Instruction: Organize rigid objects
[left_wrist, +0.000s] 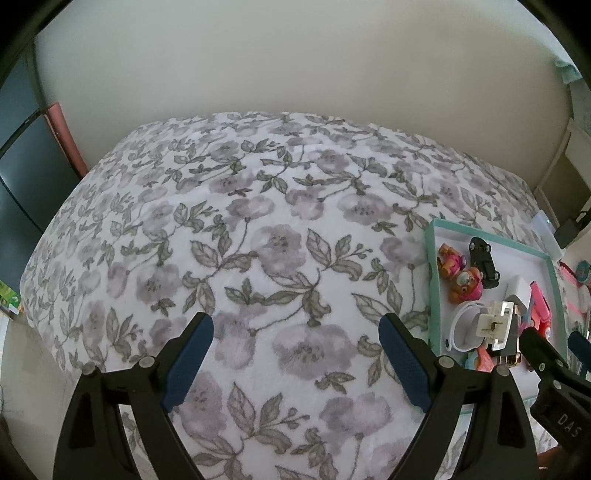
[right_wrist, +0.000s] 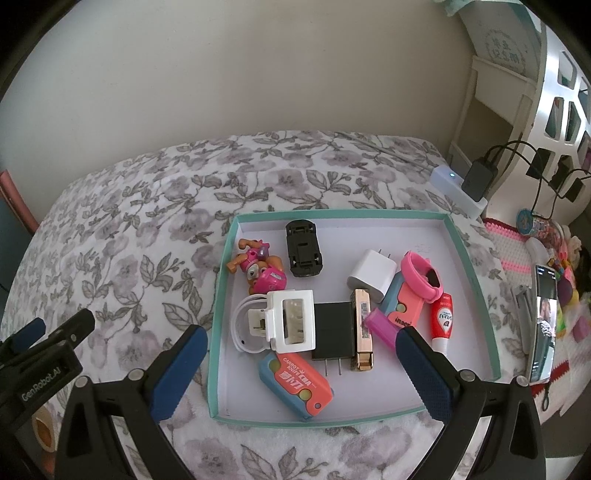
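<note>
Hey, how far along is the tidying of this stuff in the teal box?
Barely started, by the look of it. Done: nothing visibly sorted; the black toy car, pink pup figure, white charger and carrot knife lie jumbled in the teal box. In hand: nothing; the left claw and right claw are both open and empty. Left: essentially every item.

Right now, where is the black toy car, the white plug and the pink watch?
black toy car (right_wrist: 303, 247): right wrist view, middle of its underside.
white plug (right_wrist: 371, 275): right wrist view, its white body.
pink watch (right_wrist: 421, 275): right wrist view, its strap.
</note>
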